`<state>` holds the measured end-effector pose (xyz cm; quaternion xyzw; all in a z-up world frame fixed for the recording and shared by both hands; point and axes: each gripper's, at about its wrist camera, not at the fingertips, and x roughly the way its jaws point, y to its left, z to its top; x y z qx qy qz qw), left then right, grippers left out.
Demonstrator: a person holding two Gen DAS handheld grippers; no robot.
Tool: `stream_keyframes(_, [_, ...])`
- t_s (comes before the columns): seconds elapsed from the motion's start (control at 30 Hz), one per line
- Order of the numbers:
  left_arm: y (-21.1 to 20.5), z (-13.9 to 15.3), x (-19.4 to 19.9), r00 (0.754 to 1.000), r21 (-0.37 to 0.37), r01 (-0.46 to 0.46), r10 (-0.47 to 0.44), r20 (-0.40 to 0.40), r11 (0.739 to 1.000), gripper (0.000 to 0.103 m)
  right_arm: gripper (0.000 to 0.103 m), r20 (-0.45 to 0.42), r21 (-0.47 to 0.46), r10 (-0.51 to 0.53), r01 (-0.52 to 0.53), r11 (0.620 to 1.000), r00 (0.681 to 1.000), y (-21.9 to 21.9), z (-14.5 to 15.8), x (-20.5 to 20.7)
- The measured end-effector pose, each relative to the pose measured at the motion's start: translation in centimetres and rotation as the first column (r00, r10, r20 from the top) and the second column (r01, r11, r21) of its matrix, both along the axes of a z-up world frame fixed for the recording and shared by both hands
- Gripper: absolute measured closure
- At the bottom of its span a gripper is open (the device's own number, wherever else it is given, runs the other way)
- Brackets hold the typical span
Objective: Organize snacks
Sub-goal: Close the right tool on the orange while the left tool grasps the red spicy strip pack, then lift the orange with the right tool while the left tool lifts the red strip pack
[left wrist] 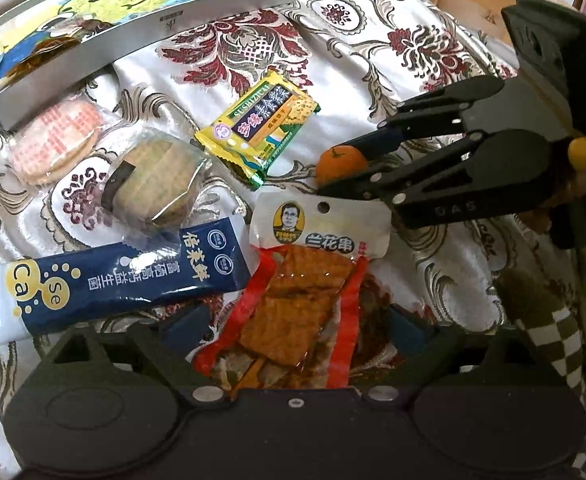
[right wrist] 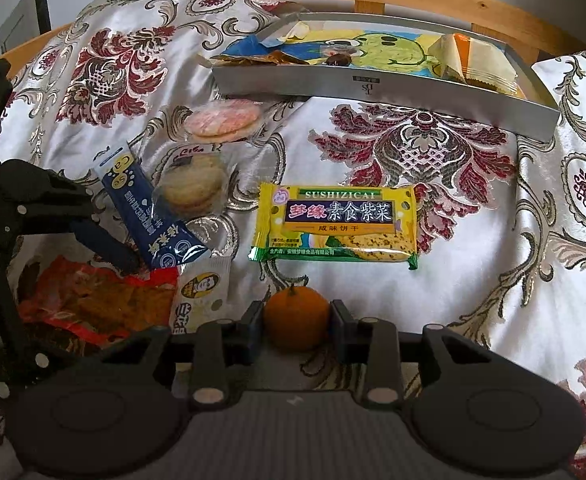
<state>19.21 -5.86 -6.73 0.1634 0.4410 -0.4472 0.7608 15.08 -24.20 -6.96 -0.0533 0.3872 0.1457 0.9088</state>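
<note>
Snacks partly sorted, by the look of it; a few packets already inside the grey tray (right wrist: 385, 92) at the far side of the patterned cloth (right wrist: 473, 240), more left loose nearer in. Still outside: yellow seaweed-biscuit packet (right wrist: 335, 224) in the middle, pink rice crackers (right wrist: 223, 120) just beside the tray's left end, pale round crackers (right wrist: 191, 188) nearer, navy stick packet (right wrist: 149, 216) overlapping them, red tofu-skewer pouch (left wrist: 301, 300) nearest left, small orange (right wrist: 296, 318).

Right gripper (right wrist: 296, 320) bracketing the orange, pads at either flank and seemingly touching, so judged clenched on it though not yet lifted off the cloth; left gripper (left wrist: 297, 332) spread wide and released, hovering over the tofu pouch, gripping nothing.

Tray contents hard to make out: wrappers piled, far wall cut by the frame edge in the left view. Pouch's near end hidden under the left gripper body; underside of the orange unseen.
</note>
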Motion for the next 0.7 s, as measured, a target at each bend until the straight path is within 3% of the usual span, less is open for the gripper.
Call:
stream_keyframes(0.2, [0.0,0.4,0.1,0.999,-0.026,-0.032,0.031,-0.031,0.999,0.028,0.063,0.004,0.001,0.001,-0.001,1.000,1.000,0.0,-0.1,0.2])
stream_keyframes(0.33, [0.4,0.6,0.0,0.992,-0.028,-0.103,0.101,-0.074,0.994,0.034,0.064,0.009,-0.008,-0.004,0.004,1.000,1.000,-0.1,0.0,0.1])
stream_keyframes(0.57, [0.0,1.0,-2.2,0.981,0.001,-0.159,0.158,-0.112,0.987,0.033,0.063,0.024,-0.032,-0.009,0.010,0.999,1.000,0.0,0.1,-0.4])
stream_keyframes(0.7, [-1.2,1.0,-3.8,0.991,0.046,-0.108,0.111,-0.074,0.993,0.018,0.062,0.026,-0.029,-0.013,0.014,0.999,1.000,-0.1,0.2,-0.5])
